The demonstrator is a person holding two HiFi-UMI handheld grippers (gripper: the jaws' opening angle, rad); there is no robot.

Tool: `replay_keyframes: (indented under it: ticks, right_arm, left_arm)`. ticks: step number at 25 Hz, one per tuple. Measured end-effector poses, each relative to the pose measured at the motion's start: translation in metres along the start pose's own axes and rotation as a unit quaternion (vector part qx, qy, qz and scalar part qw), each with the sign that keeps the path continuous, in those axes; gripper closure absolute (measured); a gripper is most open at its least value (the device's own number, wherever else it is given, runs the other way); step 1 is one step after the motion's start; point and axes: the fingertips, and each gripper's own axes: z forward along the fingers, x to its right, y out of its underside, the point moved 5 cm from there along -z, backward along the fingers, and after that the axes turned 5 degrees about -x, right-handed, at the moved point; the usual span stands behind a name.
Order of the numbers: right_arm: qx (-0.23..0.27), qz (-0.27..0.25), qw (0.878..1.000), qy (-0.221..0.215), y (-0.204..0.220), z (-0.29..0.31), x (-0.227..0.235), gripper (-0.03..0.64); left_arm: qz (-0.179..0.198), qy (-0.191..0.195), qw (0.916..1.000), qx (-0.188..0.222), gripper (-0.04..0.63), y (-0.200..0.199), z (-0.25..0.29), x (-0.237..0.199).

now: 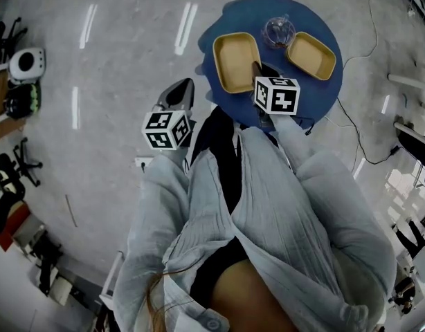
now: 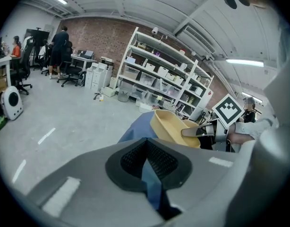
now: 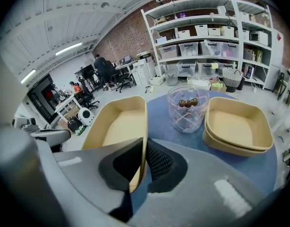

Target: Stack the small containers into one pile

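Note:
A round blue table (image 1: 316, 95) holds a single yellow container (image 1: 234, 61) at its left and a stack of two more yellow containers (image 1: 311, 54) at its right. My right gripper (image 1: 256, 68) is shut on the near right rim of the single container (image 3: 119, 124); its pads pinch the thin wall at the gripper (image 3: 144, 162). The stack (image 3: 237, 126) lies to the right, apart from it. My left gripper (image 1: 179, 94) hangs over the floor left of the table, its jaws together with nothing between them (image 2: 146, 162). From there the held container (image 2: 171, 126) shows tilted above the table edge.
A clear glass jar (image 1: 279, 32) with dark round things inside stands between the containers at the table's back (image 3: 186, 109). White shelving with bins (image 2: 164, 74) lines the brick wall. Office chairs, desks and people are at the far side. A cable (image 1: 358, 137) runs across the floor.

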Motion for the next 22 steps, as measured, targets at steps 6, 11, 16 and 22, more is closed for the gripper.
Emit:
replay_keyframes:
  ticks: [6, 11, 16, 22]
  right_arm:
    - [0.006, 0.008, 1.0, 0.003, 0.005, -0.014, 0.007, 0.604]
    - [0.016, 0.029, 0.999, 0.018, 0.012, -0.03, 0.023, 0.604]
    - [0.032, 0.052, 0.998, 0.032, 0.018, -0.045, 0.028, 0.604]
    - [0.045, 0.074, 0.995, 0.045, 0.025, -0.061, 0.037, 0.604]
  left_arm:
    - [0.013, 0.019, 0.9997, -0.008, 0.581, 0.0, 0.006, 0.012]
    - [0.029, 0.042, 0.9985, -0.018, 0.581, -0.001, 0.018, 0.027]
    - [0.054, 0.07, 0.9958, -0.023, 0.581, -0.011, 0.03, 0.035]
    - [0.079, 0.093, 0.992, -0.031, 0.581, -0.019, 0.043, 0.045]
